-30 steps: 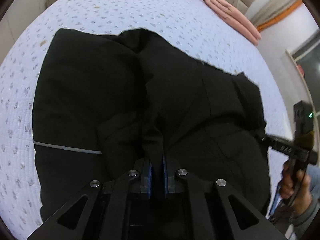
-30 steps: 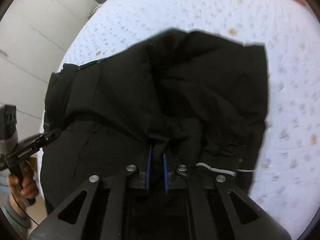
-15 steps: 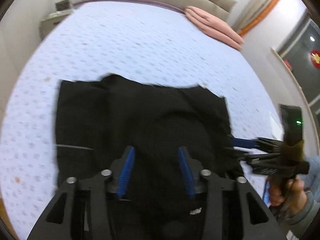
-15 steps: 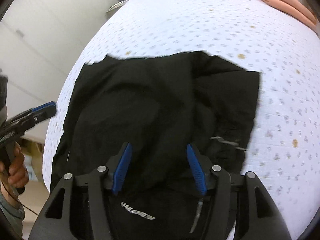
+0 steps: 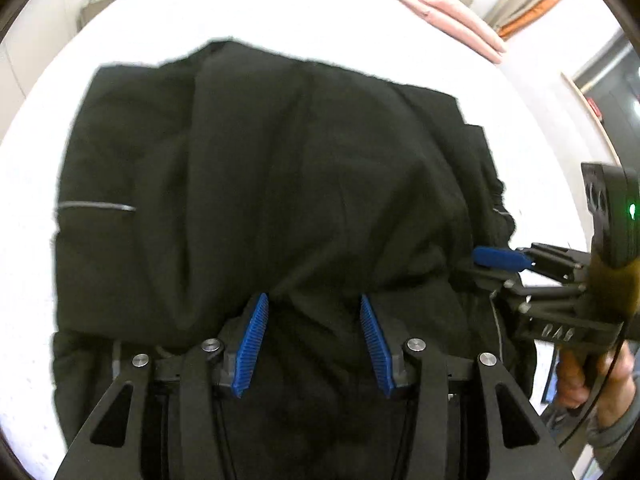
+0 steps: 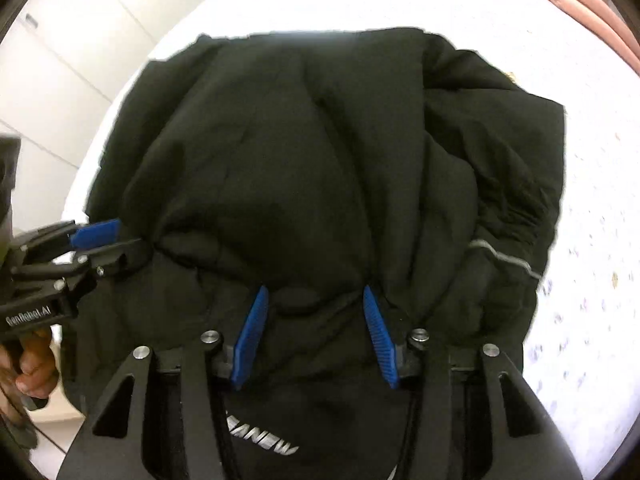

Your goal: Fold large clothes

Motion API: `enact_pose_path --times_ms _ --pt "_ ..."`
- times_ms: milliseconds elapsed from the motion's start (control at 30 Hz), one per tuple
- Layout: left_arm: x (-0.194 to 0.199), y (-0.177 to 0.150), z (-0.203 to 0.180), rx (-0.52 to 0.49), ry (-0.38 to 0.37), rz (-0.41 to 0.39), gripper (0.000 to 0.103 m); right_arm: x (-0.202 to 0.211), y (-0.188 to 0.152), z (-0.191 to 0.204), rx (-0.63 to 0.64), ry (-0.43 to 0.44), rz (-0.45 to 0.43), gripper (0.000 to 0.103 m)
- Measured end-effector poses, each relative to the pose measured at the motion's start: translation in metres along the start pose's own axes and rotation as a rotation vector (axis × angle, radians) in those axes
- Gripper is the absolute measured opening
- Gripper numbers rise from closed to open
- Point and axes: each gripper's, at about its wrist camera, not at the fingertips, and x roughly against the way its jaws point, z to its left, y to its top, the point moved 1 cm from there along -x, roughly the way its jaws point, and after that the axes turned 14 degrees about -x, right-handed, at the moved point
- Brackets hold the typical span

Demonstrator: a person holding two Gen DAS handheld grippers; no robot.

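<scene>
A large black jacket (image 5: 280, 168) lies folded over in a rumpled pile on the white patterned bed (image 5: 280, 8); it also fills the right wrist view (image 6: 320, 160). My left gripper (image 5: 314, 300) is open, its blue pads spread over the near edge of the jacket, holding nothing. My right gripper (image 6: 314, 292) is open too, just above the jacket's near edge with white lettering below it. Each gripper shows in the other's view: the right one (image 5: 496, 260) at the jacket's right edge, the left one (image 6: 100, 236) at its left edge.
A pink folded blanket (image 5: 444, 12) lies at the far right corner of the bed by a beige headboard. A nightstand (image 5: 104, 4) stands at the far left. White cupboards (image 6: 60, 80) stand beyond the bed's left side. The bed surface (image 6: 592, 240) extends to the right.
Both grippers were shut on the jacket a second ago, then opened and let it drop. Since half a second ago they have moved closer to the folded jacket.
</scene>
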Motion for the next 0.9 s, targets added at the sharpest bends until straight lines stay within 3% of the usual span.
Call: enact_pose_path --times_ms 133,233,333,467,567,700,900 --pt "0.032 -0.017 0.001 0.000 0.000 -0.021 0.050 0.062 -0.017 0.016 -0.006 0.069 -0.069 0.053" --pt "0.037 -0.034 0.012 0.031 0.015 -0.012 0.050 0.067 -0.028 0.037 -0.010 0.136 -0.070 0.053" --pt "0.043 -0.057 0.029 0.081 0.016 -0.005 0.050 0.037 -0.041 0.056 0.008 0.068 -0.049 0.053" --pt "0.055 -0.091 0.055 0.114 0.047 0.001 0.050 -0.010 -0.057 0.041 -0.100 -0.022 0.028 0.053" --pt "0.076 -0.122 0.071 0.111 0.066 -0.005 0.050 0.012 -0.070 0.029 -0.190 0.016 -0.025 0.053" --pt "0.096 -0.165 0.090 0.129 0.089 0.013 0.050 0.057 -0.103 0.018 -0.235 -0.033 -0.117 0.053" --pt "0.115 -0.224 0.109 0.171 0.119 0.017 0.051 0.063 -0.156 -0.010 -0.312 -0.047 -0.090 0.054"
